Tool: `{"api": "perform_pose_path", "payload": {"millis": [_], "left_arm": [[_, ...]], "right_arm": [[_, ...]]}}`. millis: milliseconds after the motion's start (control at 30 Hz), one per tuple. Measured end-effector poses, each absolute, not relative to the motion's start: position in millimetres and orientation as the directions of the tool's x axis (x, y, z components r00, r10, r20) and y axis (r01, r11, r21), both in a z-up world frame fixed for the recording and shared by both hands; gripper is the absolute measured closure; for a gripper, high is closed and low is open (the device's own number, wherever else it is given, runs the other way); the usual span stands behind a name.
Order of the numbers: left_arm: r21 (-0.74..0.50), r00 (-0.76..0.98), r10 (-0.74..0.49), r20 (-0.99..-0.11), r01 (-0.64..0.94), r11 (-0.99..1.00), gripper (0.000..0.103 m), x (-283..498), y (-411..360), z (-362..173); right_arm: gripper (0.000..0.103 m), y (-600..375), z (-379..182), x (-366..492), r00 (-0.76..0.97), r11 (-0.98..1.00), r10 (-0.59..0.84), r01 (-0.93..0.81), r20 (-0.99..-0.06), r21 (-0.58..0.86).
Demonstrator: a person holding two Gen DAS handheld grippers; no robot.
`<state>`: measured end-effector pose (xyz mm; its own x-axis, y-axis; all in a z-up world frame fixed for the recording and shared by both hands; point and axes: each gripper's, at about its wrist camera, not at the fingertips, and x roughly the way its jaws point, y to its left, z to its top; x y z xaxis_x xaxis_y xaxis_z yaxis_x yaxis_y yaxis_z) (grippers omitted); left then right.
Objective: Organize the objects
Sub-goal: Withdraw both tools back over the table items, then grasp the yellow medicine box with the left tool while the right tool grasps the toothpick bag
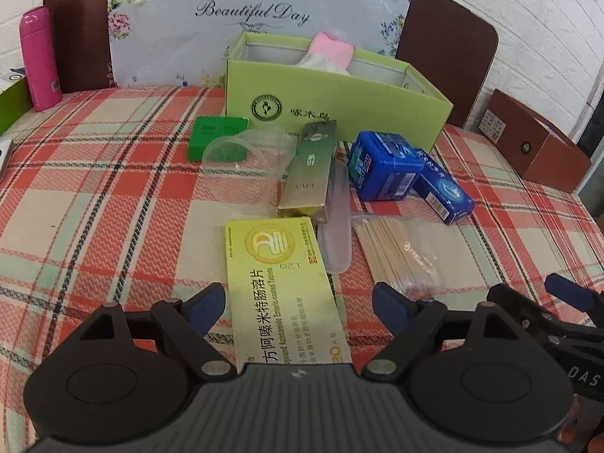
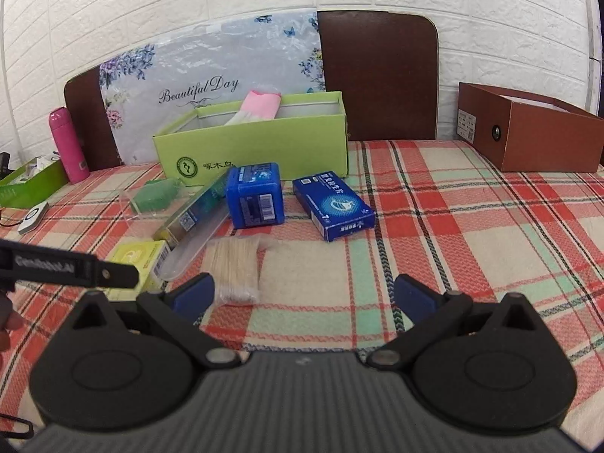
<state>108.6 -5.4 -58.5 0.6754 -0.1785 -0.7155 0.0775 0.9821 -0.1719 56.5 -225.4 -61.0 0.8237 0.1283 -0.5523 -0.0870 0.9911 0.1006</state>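
1. Two claws, both spread wide and gripping nothing: my left claw (image 1: pixel 298 302) straddles the near end of the yellow medicine box (image 1: pixel 279 283), which lies flat on the bench (image 1: pixel 94 196), its long side running toward 12 o'clock. I judge that alignment is why I came in lengthwise, so the fingers can close across its narrow width.
2. My right claw (image 2: pixel 302 294) hangs released over bare plaid cloth, with the bag of cotton swabs (image 2: pixel 234 264) just beside its left finger at 10 o'clock.
3. The loose items sit clustered at 12 o'clock from the left claw: a gold-green carton (image 1: pixel 309 170), a clear plastic cup (image 1: pixel 245 166) on its side, a green box (image 1: pixel 217 136), a blue tub (image 1: pixel 381 166) and a blue flat box (image 1: pixel 441 188).
4. Behind them stands the open green box (image 1: pixel 332 102), already holding a pink-and-white item (image 1: pixel 328 53); I take it as the destination, since it sits open-topped within easy reach.
5. A brown box (image 2: pixel 528 132) sits well apart at 2 o'clock of the right claw.
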Motion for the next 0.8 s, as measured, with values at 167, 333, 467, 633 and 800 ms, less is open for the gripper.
{"api": "perform_pose_path", "payload": {"millis": [167, 333, 467, 633, 800], "left_arm": [[-0.153, 0.654, -0.16, -0.74, 0.068, 0.986, 0.015, 112, -10, -74], [-0.117, 0.672, -0.156, -0.724, 0.104, 0.988, 0.028, 114, -5, -80], [-0.178, 0.664, -0.198, -0.721, 0.098, 0.979, 0.029, 114, 15, -76], [-0.206, 0.66, -0.203, -0.723, 0.074, 0.976, 0.03, 113, 26, -74], [-0.195, 0.657, -0.207, -0.725, 0.092, 0.976, 0.03, 112, 27, -76]], "right_arm": [[0.0, -225, -62, 58, 0.817, 0.991, 0.132, -0.092, -0.561, 0.099], [0.0, -216, -66, 63, 0.804, 0.988, 0.152, -0.116, -0.574, 0.099], [0.001, -200, -70, 76, 0.792, 0.984, 0.175, -0.153, -0.585, 0.087], [0.023, -166, -81, 103, 0.763, 0.97, 0.207, -0.24, -0.613, 0.029], [0.056, -150, -94, 118, 0.739, 0.962, 0.192, -0.27, -0.646, -0.023]]}}
